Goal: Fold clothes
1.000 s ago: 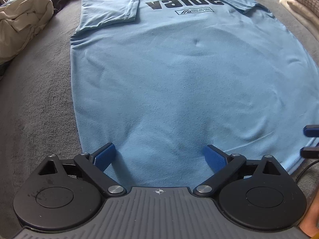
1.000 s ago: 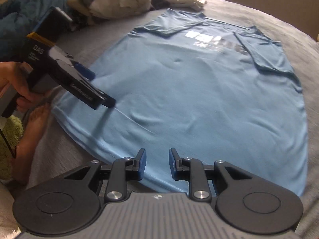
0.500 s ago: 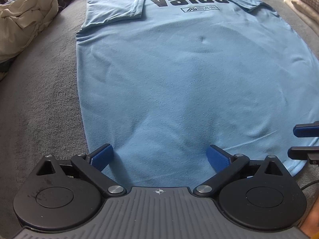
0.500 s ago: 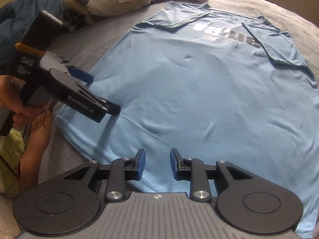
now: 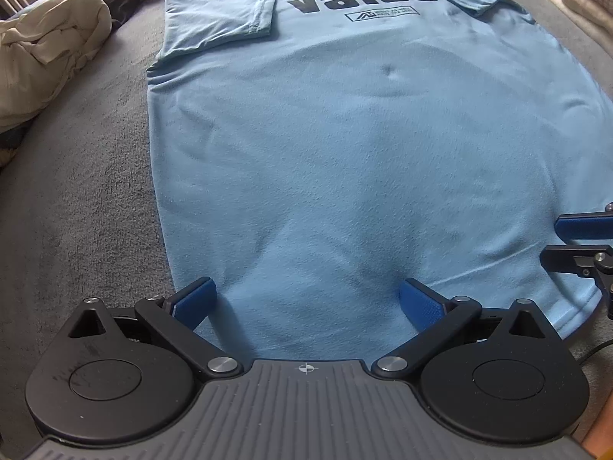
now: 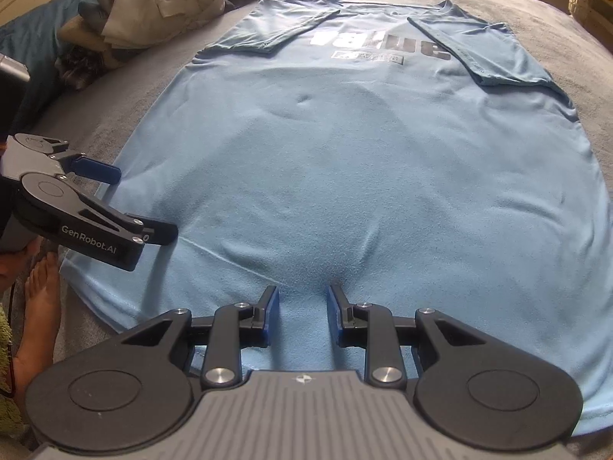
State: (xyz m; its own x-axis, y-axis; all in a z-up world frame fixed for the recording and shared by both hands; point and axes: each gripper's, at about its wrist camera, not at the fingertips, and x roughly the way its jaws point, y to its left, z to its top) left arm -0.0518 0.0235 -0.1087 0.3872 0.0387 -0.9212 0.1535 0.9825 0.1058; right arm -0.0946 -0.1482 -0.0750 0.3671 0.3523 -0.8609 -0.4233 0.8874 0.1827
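On the grey bed point(image 5: 76, 211), a light-blue T-shirt point(image 5: 345, 161) is spread flat, both sleeves folded inward. At its hem, the left tongs point(image 5: 306, 303) are held wide apart and the right tongs point(image 6: 302, 306) narrowly apart; nothing is gripped. Crumpled clothes point(image 6: 161, 4) are piled beyond.

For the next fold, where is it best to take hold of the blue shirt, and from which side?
Probably at the bottom hem of the shirt, one corner for each gripper, coming in from the near edge. The shirt lies flat, print up, sleeves already folded in, and the hem is the free edge nearest. The left gripper and right gripper both hover open over it.
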